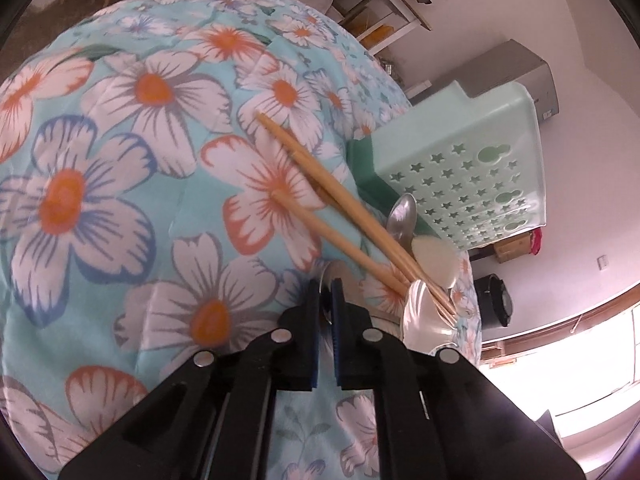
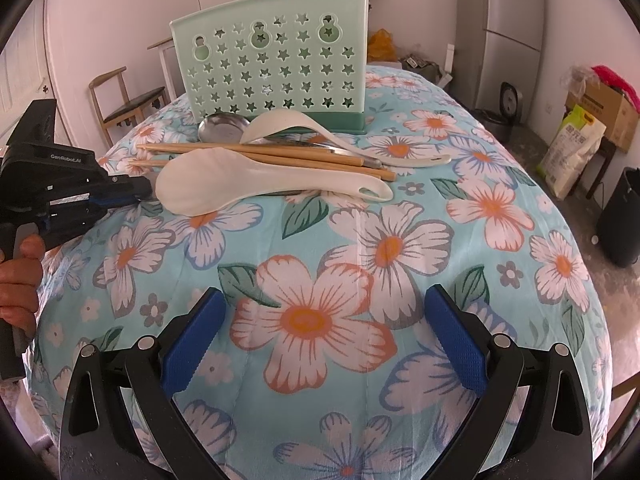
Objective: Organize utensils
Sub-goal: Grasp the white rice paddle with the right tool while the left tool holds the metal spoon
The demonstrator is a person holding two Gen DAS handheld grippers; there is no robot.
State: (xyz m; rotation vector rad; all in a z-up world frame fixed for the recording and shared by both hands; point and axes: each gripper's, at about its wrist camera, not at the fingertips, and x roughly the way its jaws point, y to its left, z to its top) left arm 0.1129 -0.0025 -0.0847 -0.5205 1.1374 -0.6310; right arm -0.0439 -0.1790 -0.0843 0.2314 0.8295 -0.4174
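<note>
A mint green perforated utensil holder (image 2: 272,64) (image 1: 460,168) stands upright at the far side of the flowered tablecloth (image 2: 360,248). In front of it lie a metal spoon (image 2: 222,126) (image 1: 402,212), a white ladle spoon (image 2: 320,128), wooden chopsticks (image 2: 280,152) (image 1: 320,184) and a white rice paddle (image 2: 248,184) (image 1: 424,312), piled together. My left gripper (image 1: 326,284) (image 2: 146,194) sits at the paddle's broad end, its pads pinched on a thin silvery metal edge; what that utensil is stays hidden. My right gripper (image 2: 325,292) hovers open over bare cloth near the table's front.
A person's hand (image 2: 20,264) holds the left gripper at the left edge. A wooden chair (image 2: 128,104) stands behind the table on the left. On the right are a fridge (image 2: 516,20), a cardboard box (image 2: 604,108), a sack (image 2: 572,152) and a black bin (image 2: 624,216).
</note>
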